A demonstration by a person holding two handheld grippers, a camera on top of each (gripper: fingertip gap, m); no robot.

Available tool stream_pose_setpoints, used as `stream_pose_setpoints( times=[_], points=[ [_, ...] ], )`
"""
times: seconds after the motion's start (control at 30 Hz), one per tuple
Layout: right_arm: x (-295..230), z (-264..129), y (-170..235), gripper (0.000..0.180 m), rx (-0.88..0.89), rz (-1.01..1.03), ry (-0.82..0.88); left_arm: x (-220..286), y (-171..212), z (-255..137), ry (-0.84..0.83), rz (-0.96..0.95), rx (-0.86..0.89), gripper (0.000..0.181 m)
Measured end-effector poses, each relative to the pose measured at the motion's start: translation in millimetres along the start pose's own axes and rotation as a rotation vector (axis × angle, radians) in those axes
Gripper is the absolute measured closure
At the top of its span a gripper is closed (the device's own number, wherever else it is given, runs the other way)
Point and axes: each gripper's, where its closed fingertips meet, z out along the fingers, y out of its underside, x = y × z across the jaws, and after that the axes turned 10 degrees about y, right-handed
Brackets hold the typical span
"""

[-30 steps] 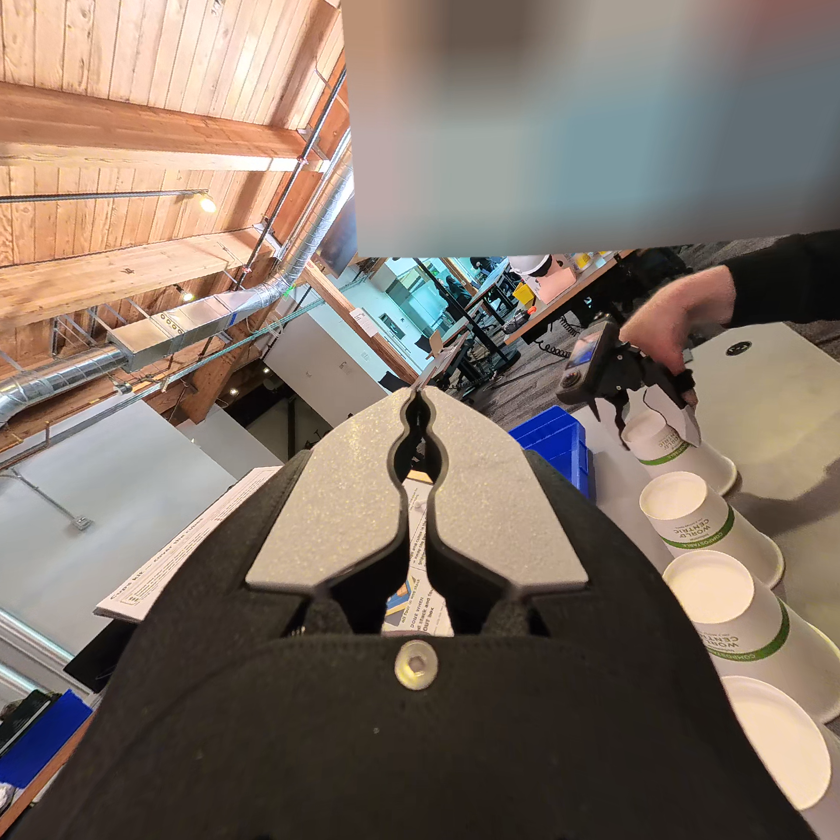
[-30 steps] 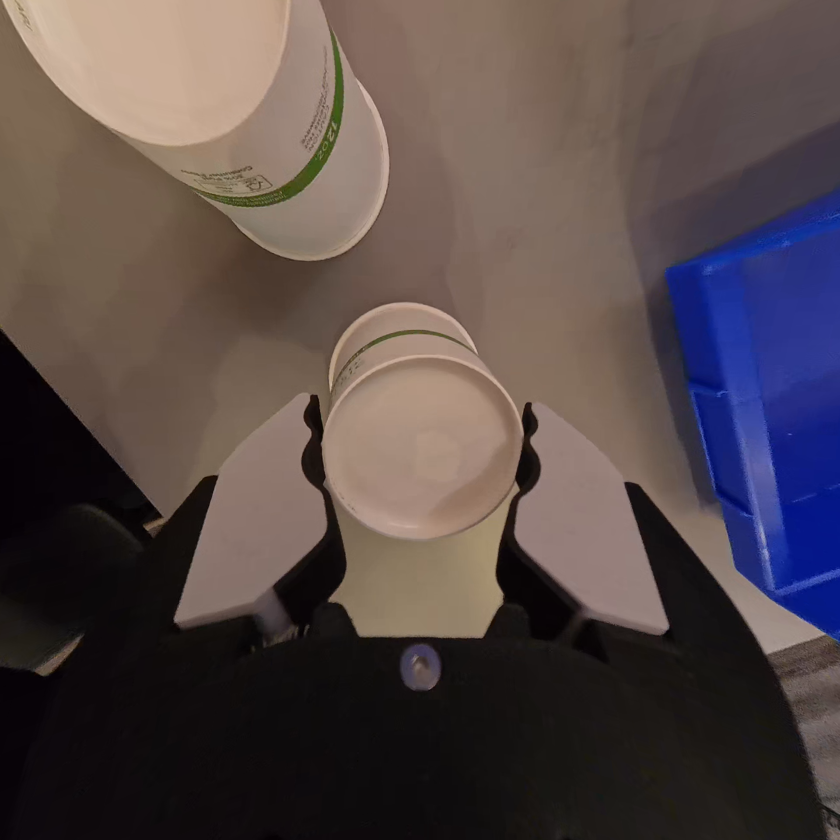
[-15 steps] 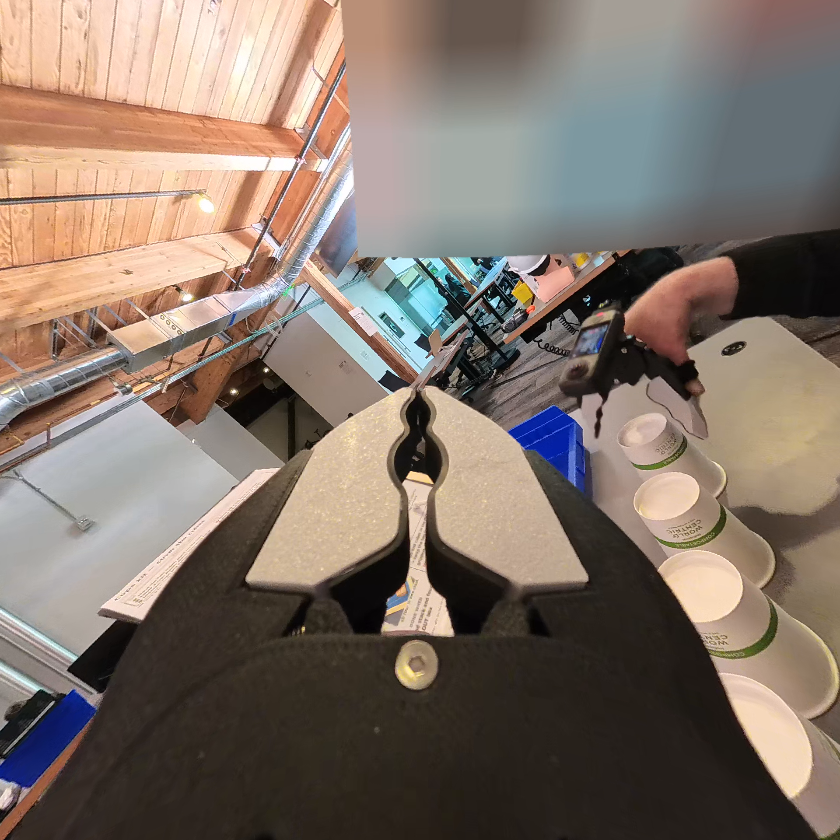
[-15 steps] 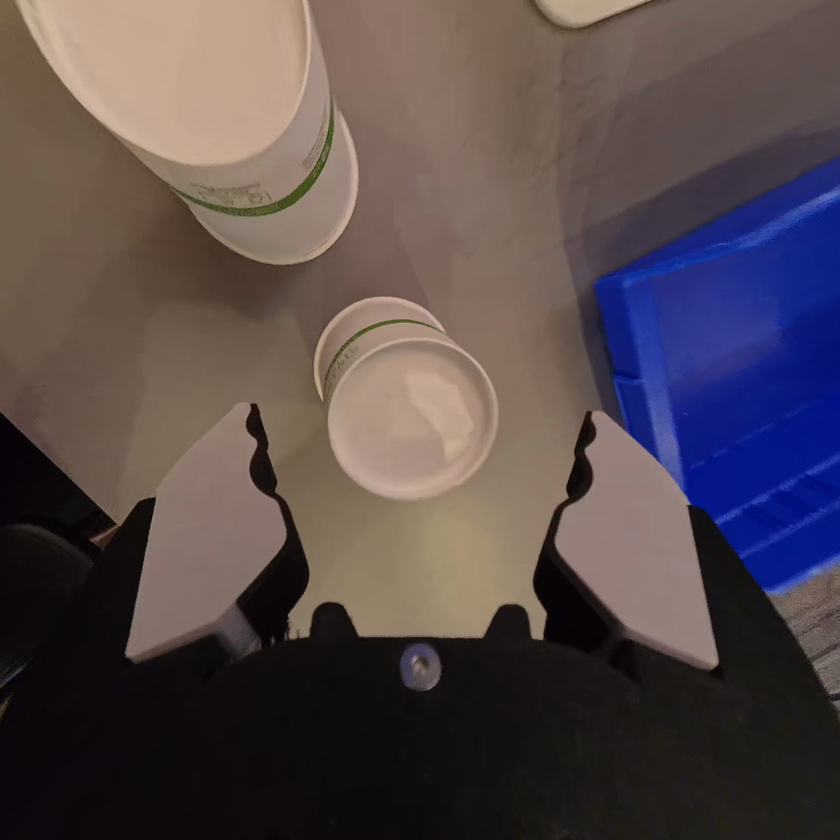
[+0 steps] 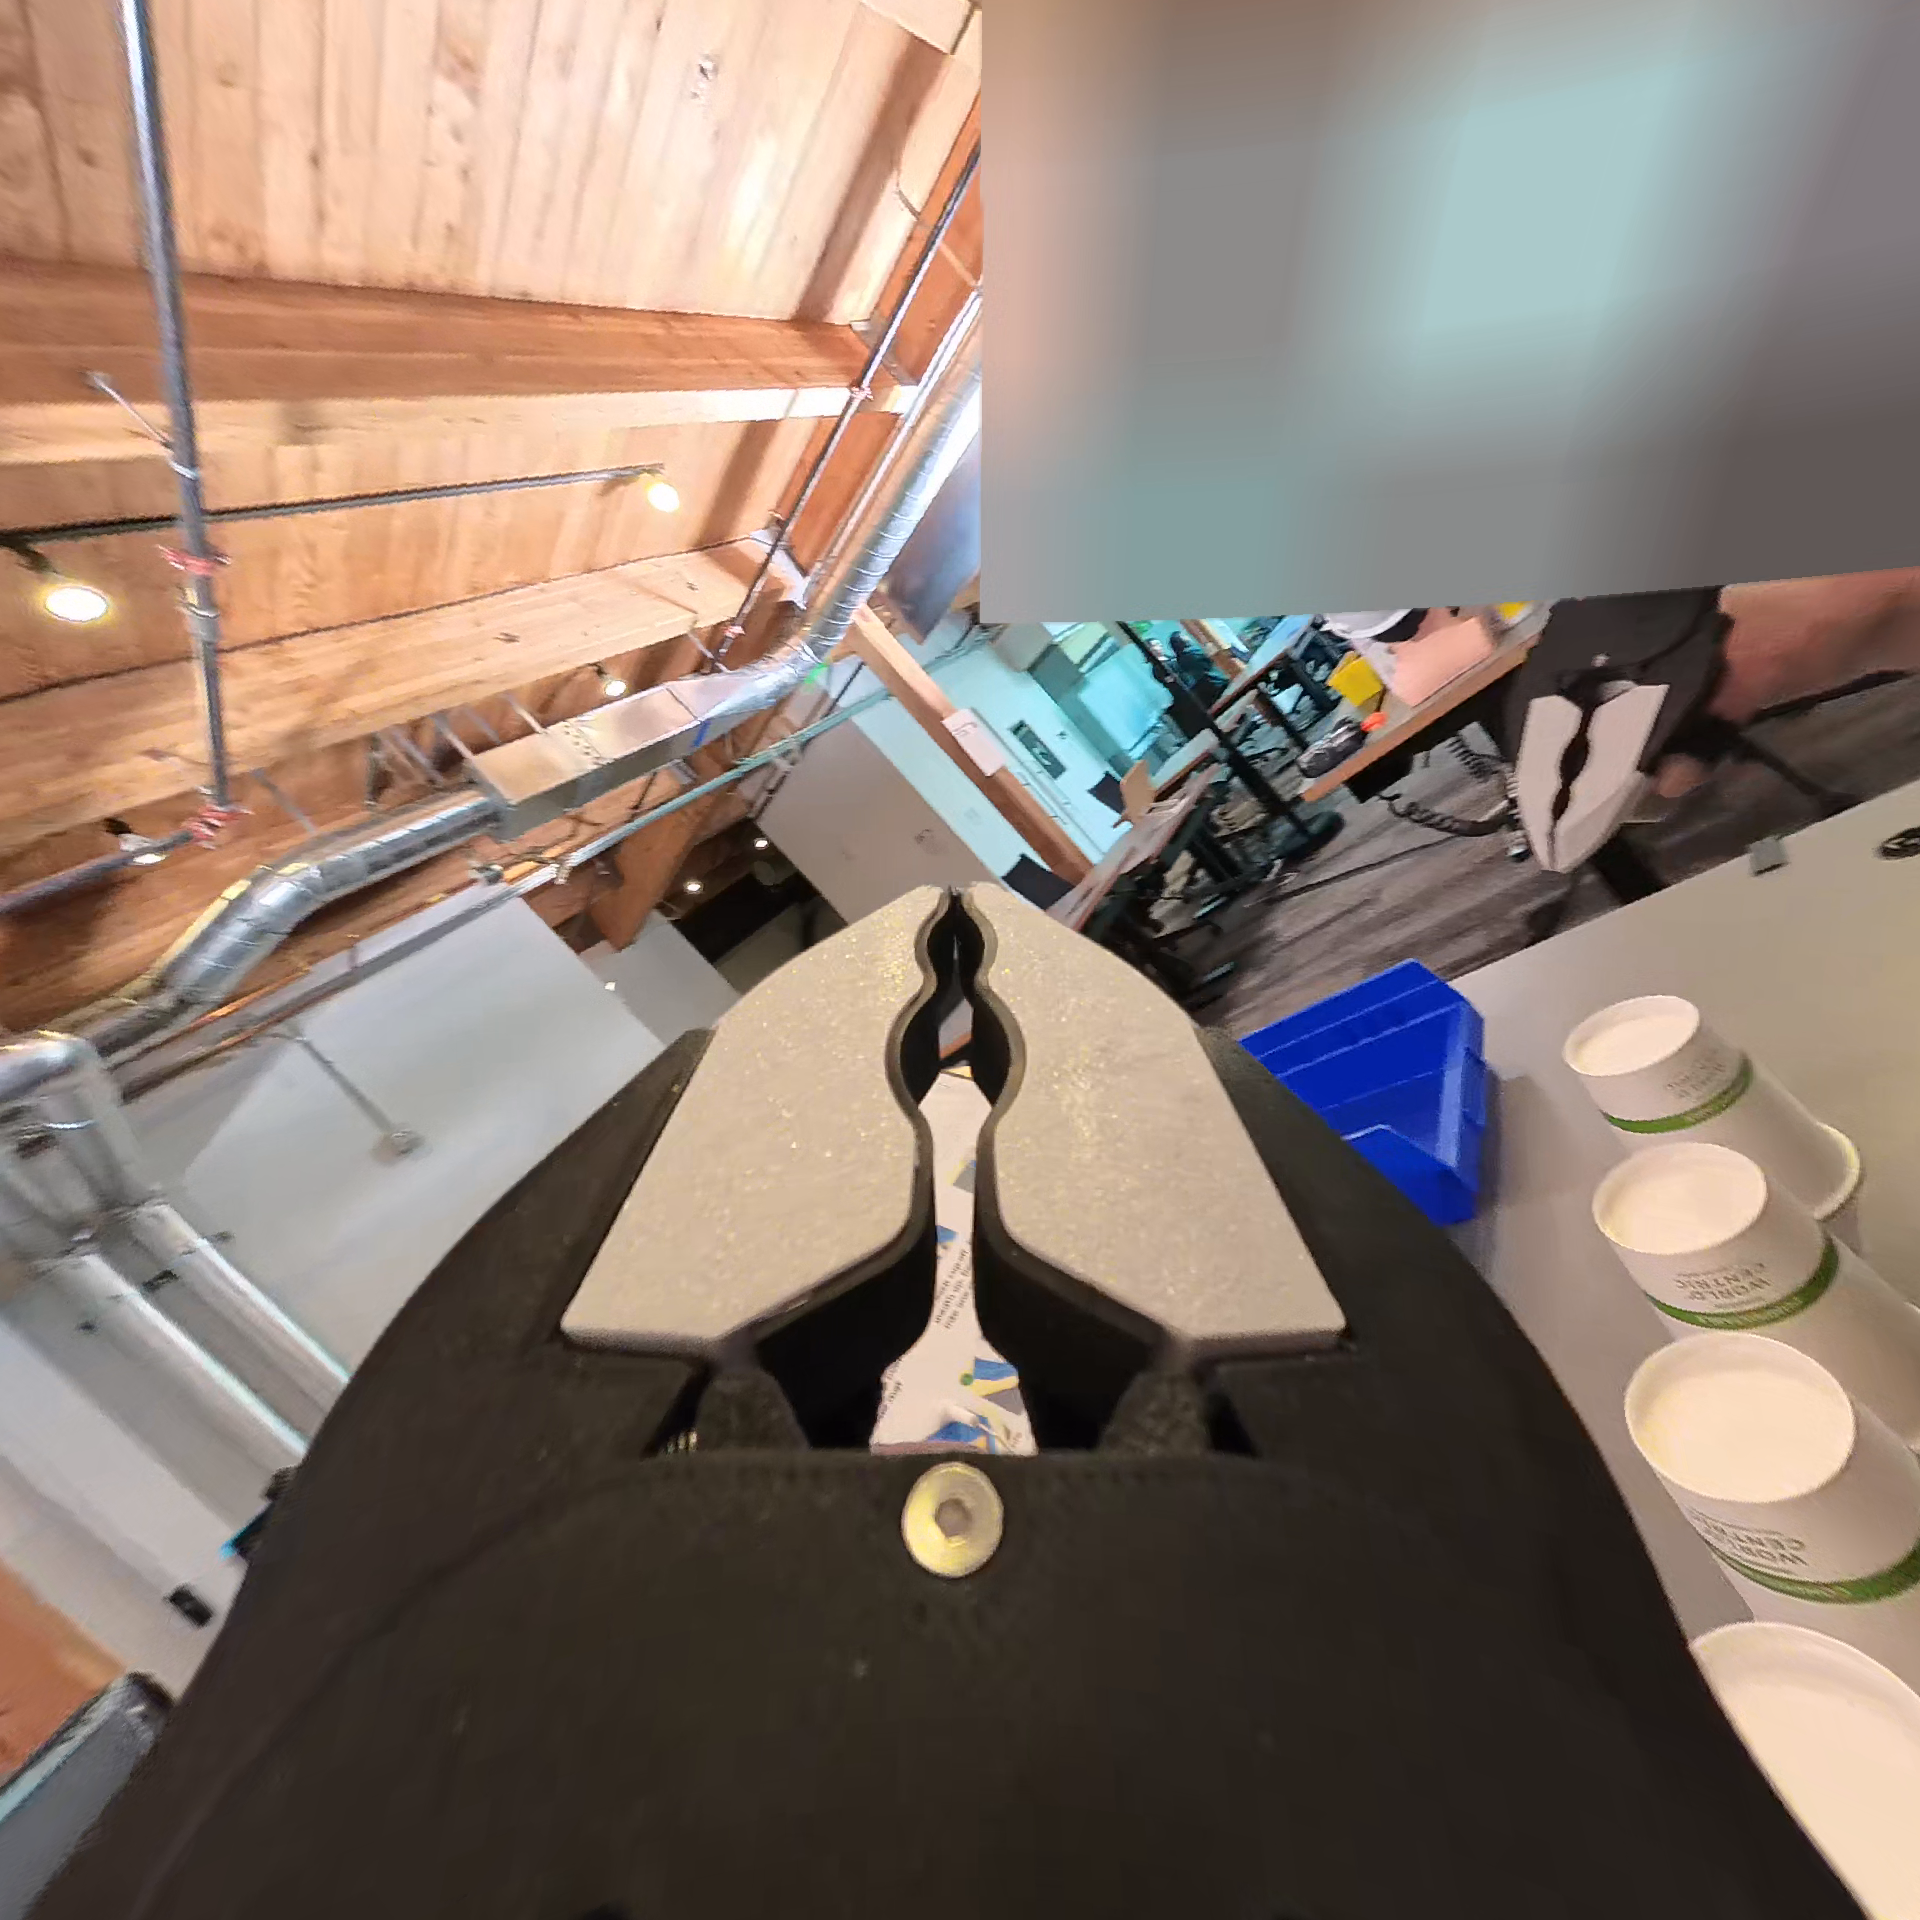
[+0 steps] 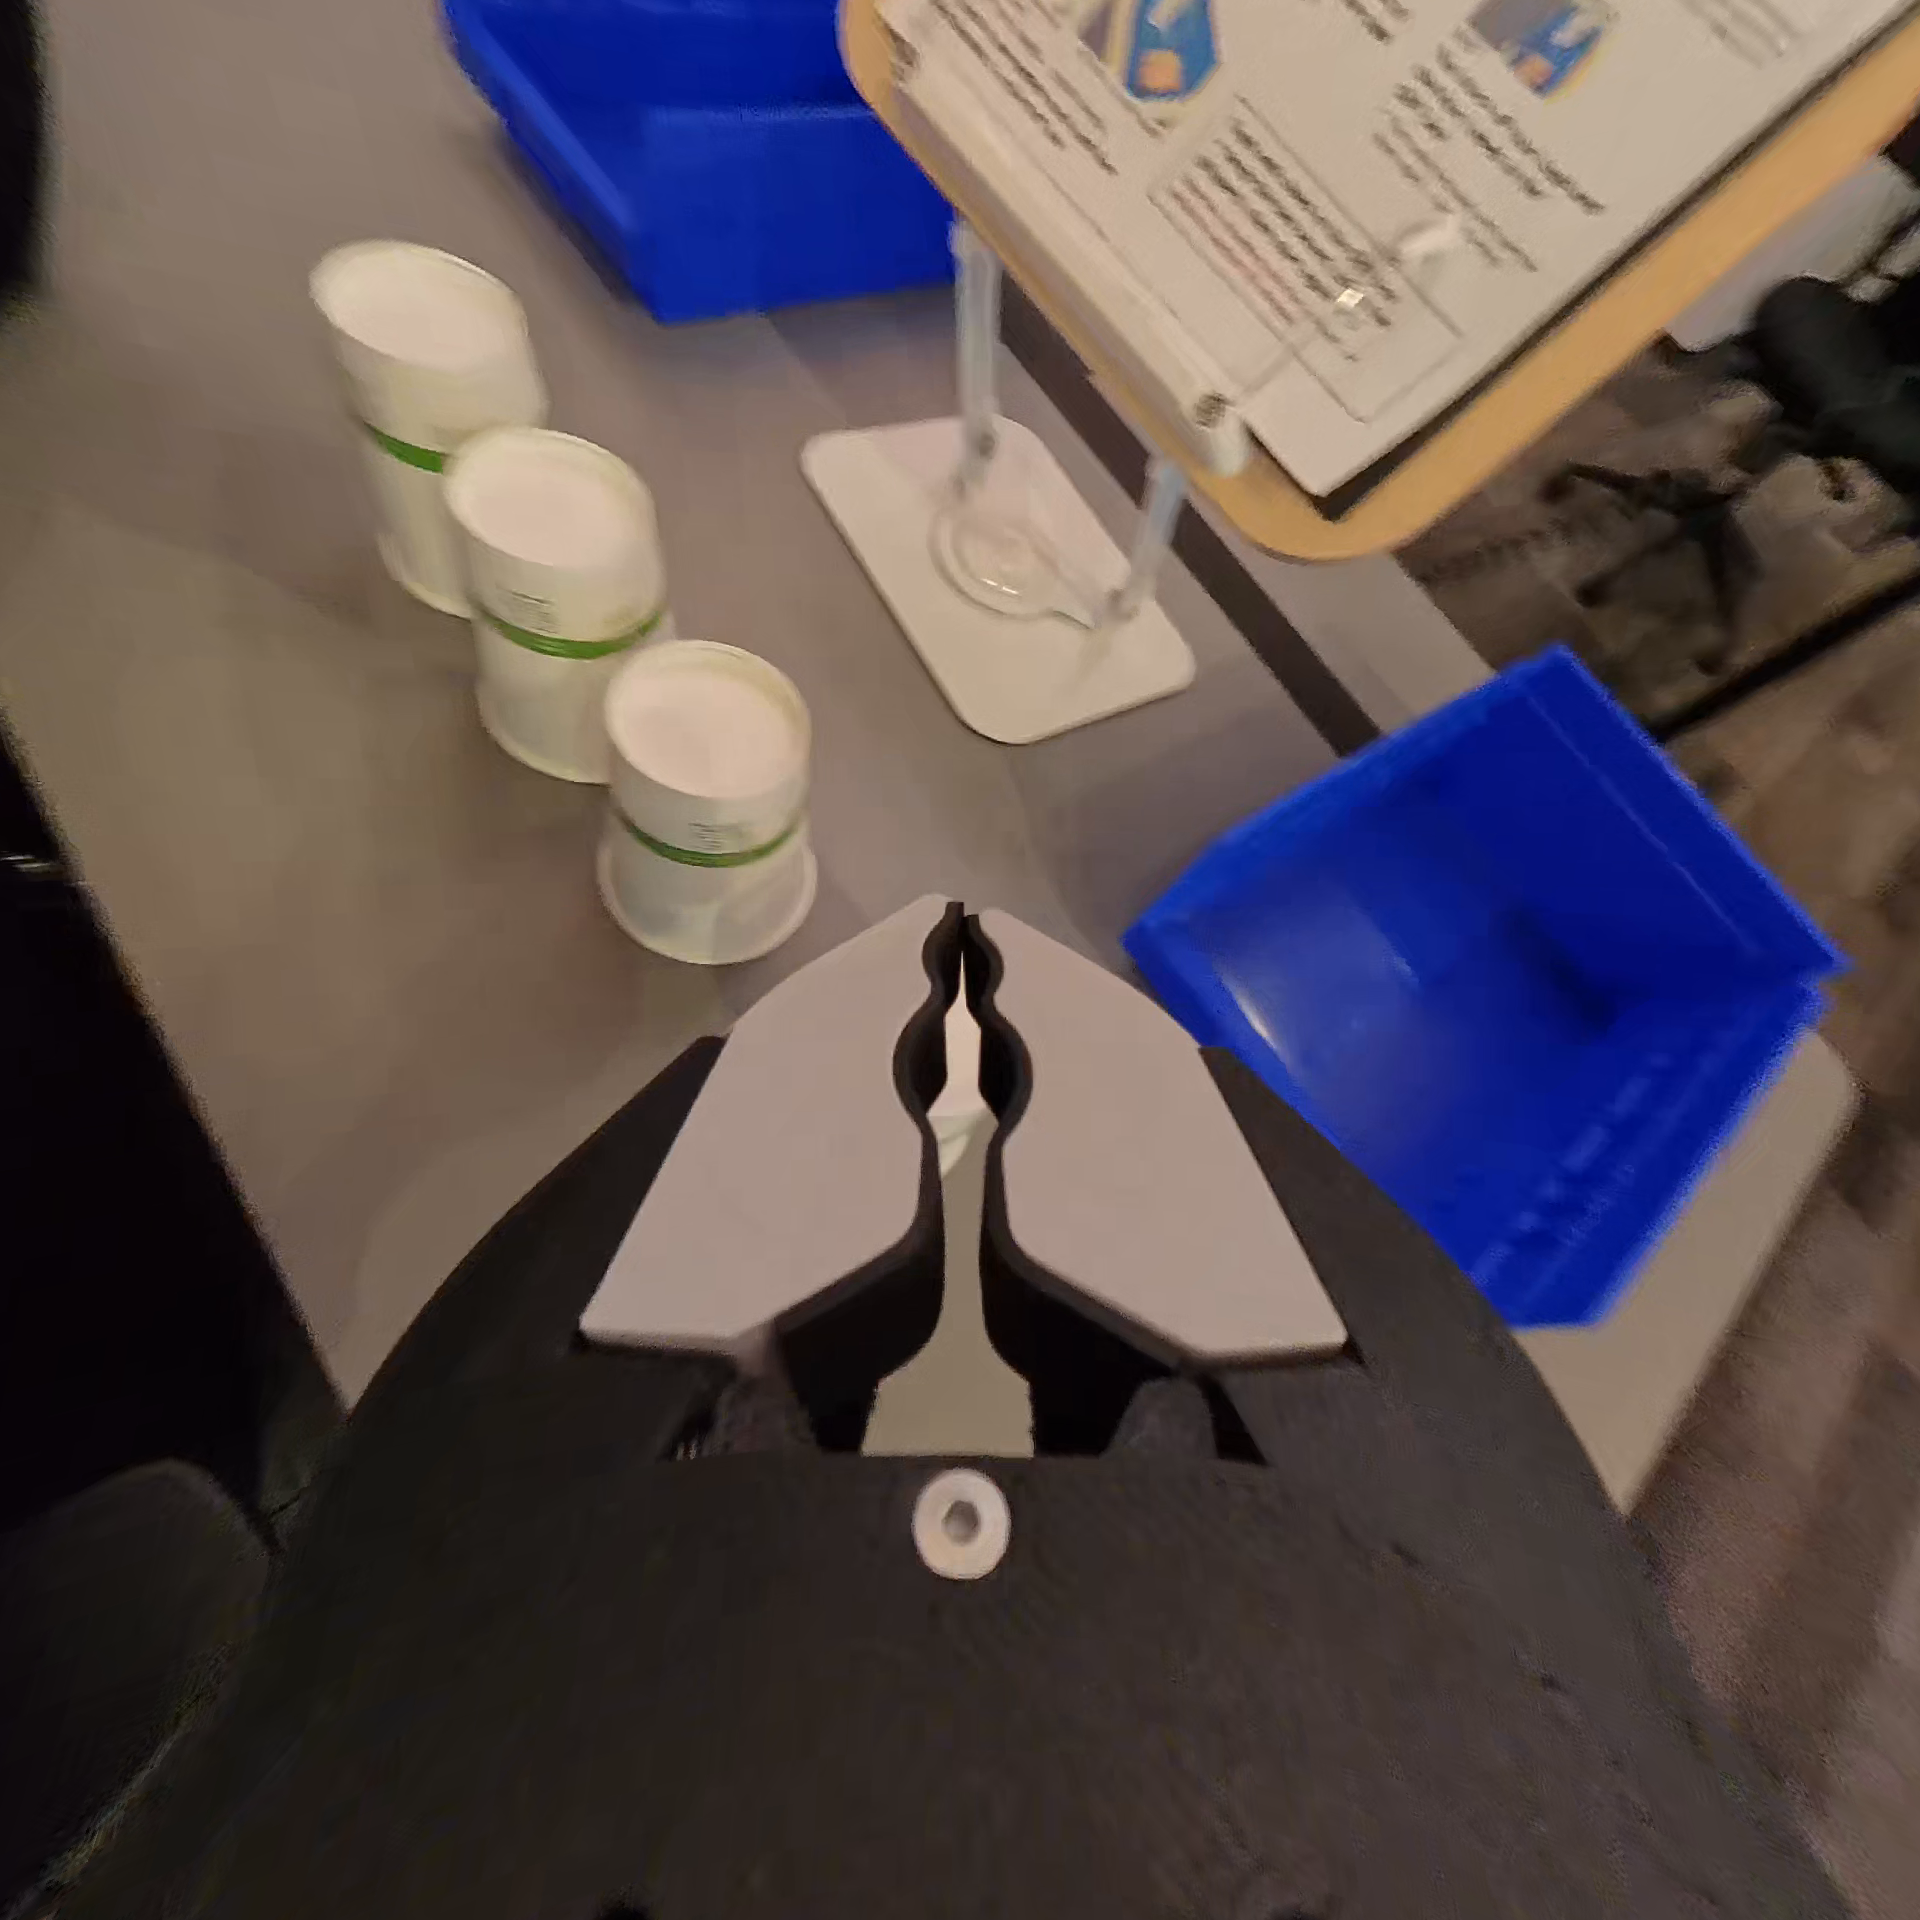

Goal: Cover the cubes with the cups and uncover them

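The right hand-held gripper [image 6: 957, 920] has been lifted away from the end paper cup released a moment ago; its fingers are now closed, empty. Inverted paper cups [image 6: 707, 800] are lined up ahead-left on the counter [image 6: 260, 727]; covering seems finished. The left hand-held gripper [image 5: 957, 904] is held closed, empty.

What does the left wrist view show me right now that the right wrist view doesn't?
Only the left wrist view shows the wooden ceiling with its metal duct, the workshop tables behind, and the right gripper from outside, shut and raised clear of the cups. Only the right wrist view shows the document stand with its printed sheet, and a blue bin open toward the camera. Both show the row of upside-down paper cups on the grey table, and a blue bin beyond them. No cube shows in either.
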Motion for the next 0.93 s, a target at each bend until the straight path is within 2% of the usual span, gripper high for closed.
stream_pose_setpoints(
  times=[0.1, 0.2, 0.63, 0.8, 0.93],
  points=[
    [-12.8, 0.8, -3.1, 0.18, -0.01, -0.038, -0.056, 1.3, -13.4, -1.7, -0.026, 0.03, 0.009, 0.181],
    [-35.0, 0.9, -25.9, 0.18, 0.057, -0.081, -0.149, 3.4, -16.9, 1.1, -0.052, 0.087, -0.052, 0.181],
    [-65.0, -8.7, -112.6, 0.18, 0.333, -0.232, -0.238, 48.0, 20.5, 68.5, 0.098, 0.194, -0.324, 0.181],
    [-65.7, -4.5, -102.9, 0.18, 0.306, -0.253, -0.227, 67.6, 50.4, 85.4, 0.208, 0.219, -0.437, 0.181],
    [-60.3, -10.0, -101.7, 0.18, 0.324, -0.245, -0.218, 75.8, 68.5, 94.9, 0.275, 0.194, -0.457, 0.181]
  ],
)
